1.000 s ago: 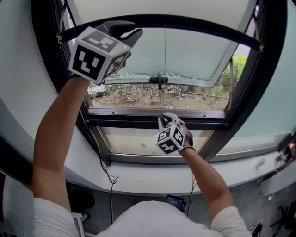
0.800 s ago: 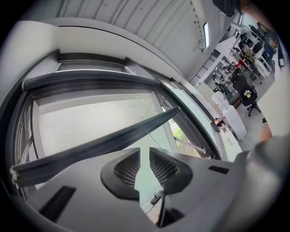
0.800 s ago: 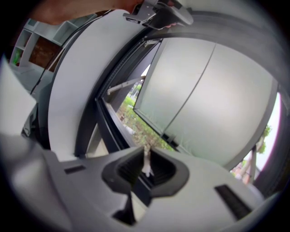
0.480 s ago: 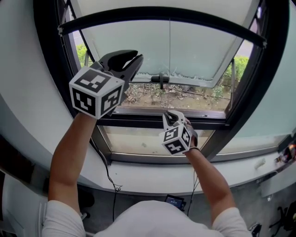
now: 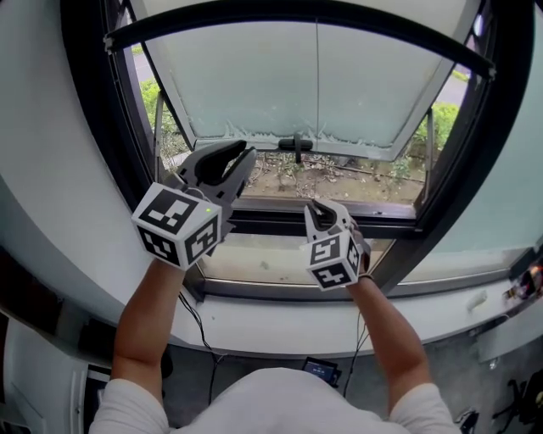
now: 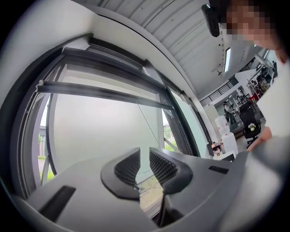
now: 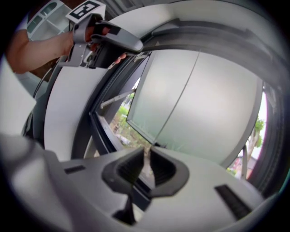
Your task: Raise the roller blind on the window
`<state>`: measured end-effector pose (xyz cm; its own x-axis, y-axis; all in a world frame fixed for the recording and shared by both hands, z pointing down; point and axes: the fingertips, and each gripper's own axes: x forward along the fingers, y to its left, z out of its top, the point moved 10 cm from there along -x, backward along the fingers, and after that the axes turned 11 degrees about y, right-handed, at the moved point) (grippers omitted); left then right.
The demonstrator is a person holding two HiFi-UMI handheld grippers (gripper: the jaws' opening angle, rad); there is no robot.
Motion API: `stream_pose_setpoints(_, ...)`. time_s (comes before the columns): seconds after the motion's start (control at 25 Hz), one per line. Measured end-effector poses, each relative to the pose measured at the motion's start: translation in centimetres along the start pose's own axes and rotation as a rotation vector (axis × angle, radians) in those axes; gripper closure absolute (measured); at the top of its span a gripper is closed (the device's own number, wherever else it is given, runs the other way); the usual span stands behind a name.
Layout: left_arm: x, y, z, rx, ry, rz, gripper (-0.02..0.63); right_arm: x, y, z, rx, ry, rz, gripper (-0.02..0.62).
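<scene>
The roller blind's black bottom bar (image 5: pixel 297 15) spans the top of the window. A thin pull cord (image 5: pixel 317 85) hangs from its middle. The cord (image 7: pixel 176 99) runs down into my right gripper (image 7: pixel 146 156), which is shut on it; a pale strip shows between the pads. In the head view that right gripper (image 5: pixel 319 205) sits low at the centre, in front of the lower frame. My left gripper (image 5: pixel 244 154) is lower left of the bar, apart from it. In its own view the left gripper (image 6: pixel 145 156) shows a narrow gap with nothing in it.
A frosted sash (image 5: pixel 280 85) with a black handle (image 5: pixel 295 144) is tilted open outward, with plants beyond. The black window frame (image 5: pixel 93 127) rises close beside my left arm. Below runs a pale sill (image 5: pixel 280 320), with a cable (image 5: pixel 199 326) hanging from it.
My left gripper has dropped from the bar's left end to mid-window height. The right gripper has risen a little, and the blind's bar sits higher against the window.
</scene>
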<state>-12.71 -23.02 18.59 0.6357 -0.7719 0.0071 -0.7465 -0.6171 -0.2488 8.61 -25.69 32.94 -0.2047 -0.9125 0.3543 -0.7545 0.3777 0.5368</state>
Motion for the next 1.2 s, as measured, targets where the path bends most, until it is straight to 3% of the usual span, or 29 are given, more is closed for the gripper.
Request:
stream_pose_setpoints(0.48, -3.1, -1.8, -5.7, -0.147, 0.016, 0.013, 0.525, -2.2, -1.1, 1.7, 0.032, -0.081, -0.016, 0.543)
stream_pose_setpoints(1.2, -5.8, -4.6, -11.1, -0.271, 0.084, -0.002, 0.525, -5.3, -3.2, 4.7, 0.061, -0.191, -0.065, 0.543)
